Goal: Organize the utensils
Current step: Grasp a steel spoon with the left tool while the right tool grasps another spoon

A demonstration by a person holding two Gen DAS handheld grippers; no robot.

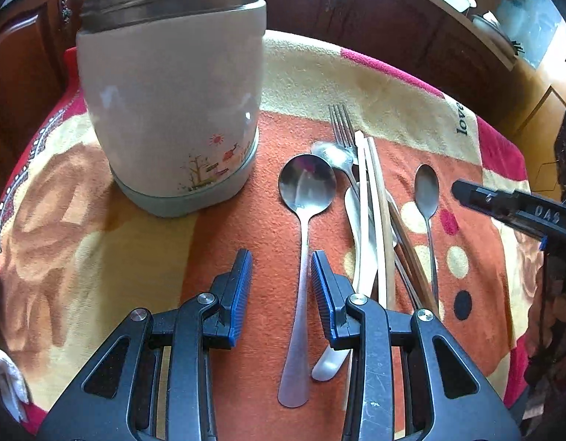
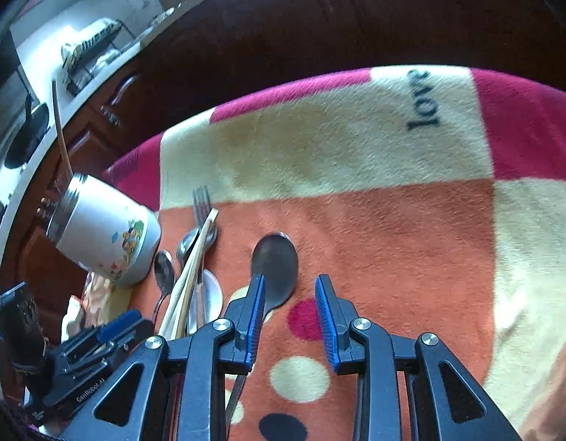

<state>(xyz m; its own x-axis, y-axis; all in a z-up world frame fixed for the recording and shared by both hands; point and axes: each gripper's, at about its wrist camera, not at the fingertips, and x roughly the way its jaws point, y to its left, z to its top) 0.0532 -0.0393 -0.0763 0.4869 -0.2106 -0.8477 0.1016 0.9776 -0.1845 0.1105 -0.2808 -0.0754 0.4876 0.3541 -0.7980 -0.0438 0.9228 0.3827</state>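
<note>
Underneath, we are noting a blanket (image 1: 308,73). Jar (image 1: 172,103) standing upright at left; left gripper (image 1: 282,272) hovering open astride the big spoon (image 1: 305,220); right gripper (image 2: 289,294) open, empty, beside the small spoon (image 2: 275,268).

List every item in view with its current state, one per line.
Container: upright, lid off, on the blanket.
Large spoon: flat, bowl up, handle between the left tongs, not gripped.
Small spoon: flat on the blanket, by the right tongs, not gripped.
Chopsticks: lying piled over other cutlery.
Fork: flat, partly under the pile.
Blanket: spread flat.
</note>
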